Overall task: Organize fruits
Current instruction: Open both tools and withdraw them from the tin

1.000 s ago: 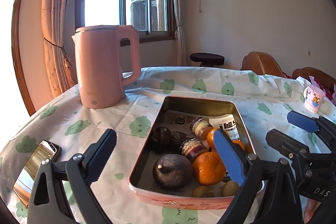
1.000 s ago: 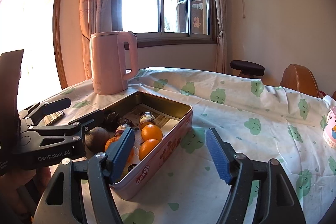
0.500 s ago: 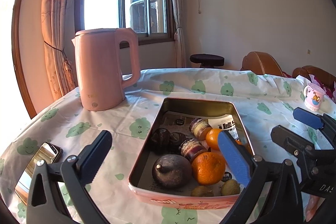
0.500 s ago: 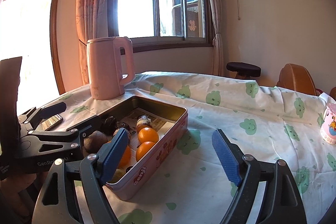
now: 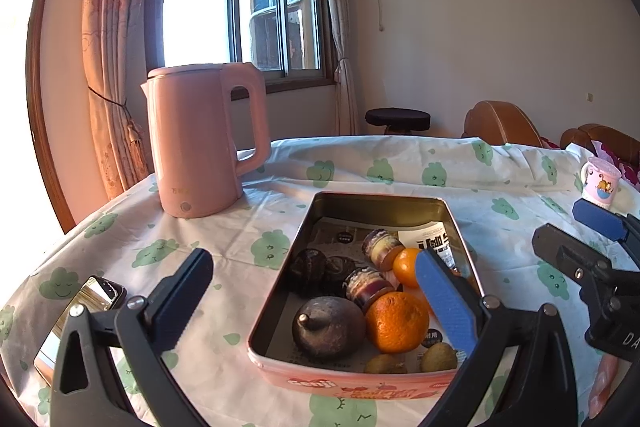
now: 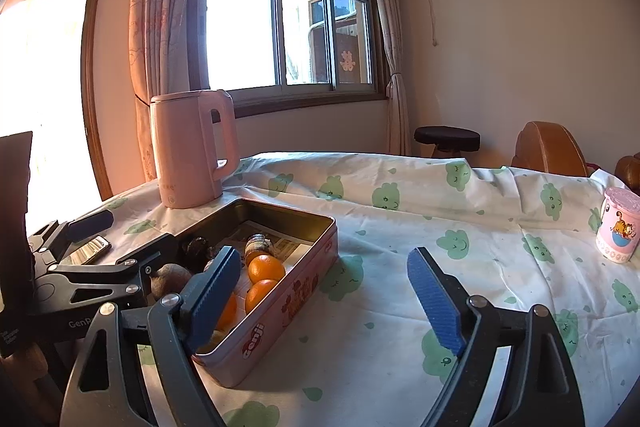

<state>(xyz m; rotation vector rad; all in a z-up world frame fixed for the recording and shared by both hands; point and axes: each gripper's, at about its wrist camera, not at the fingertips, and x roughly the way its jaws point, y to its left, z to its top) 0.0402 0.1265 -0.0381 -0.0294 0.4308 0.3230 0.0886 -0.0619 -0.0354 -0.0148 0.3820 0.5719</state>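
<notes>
A pink metal tin [image 5: 352,383] sits on the table in the left wrist view and holds oranges [image 5: 396,321], a dark round fruit [image 5: 328,323], two kiwis [image 5: 438,357] and small jars [image 5: 366,285]. My left gripper [image 5: 316,301] is open and empty, raised in front of the tin's near end. The tin [image 6: 288,303] also shows in the right wrist view, with oranges [image 6: 266,269] inside. My right gripper [image 6: 324,301] is open and empty, to the right of the tin, over bare cloth.
A pink kettle [image 5: 200,139] stands behind the tin on the left. A phone [image 5: 76,323] lies near the table's left edge. A pink cartoon mug [image 6: 618,225] stands at the far right. A white cloth with green clouds [image 6: 460,267] covers the table.
Both grippers have drawn back and up a little from the tin. Both stay open. Nothing in the tin has moved.
</notes>
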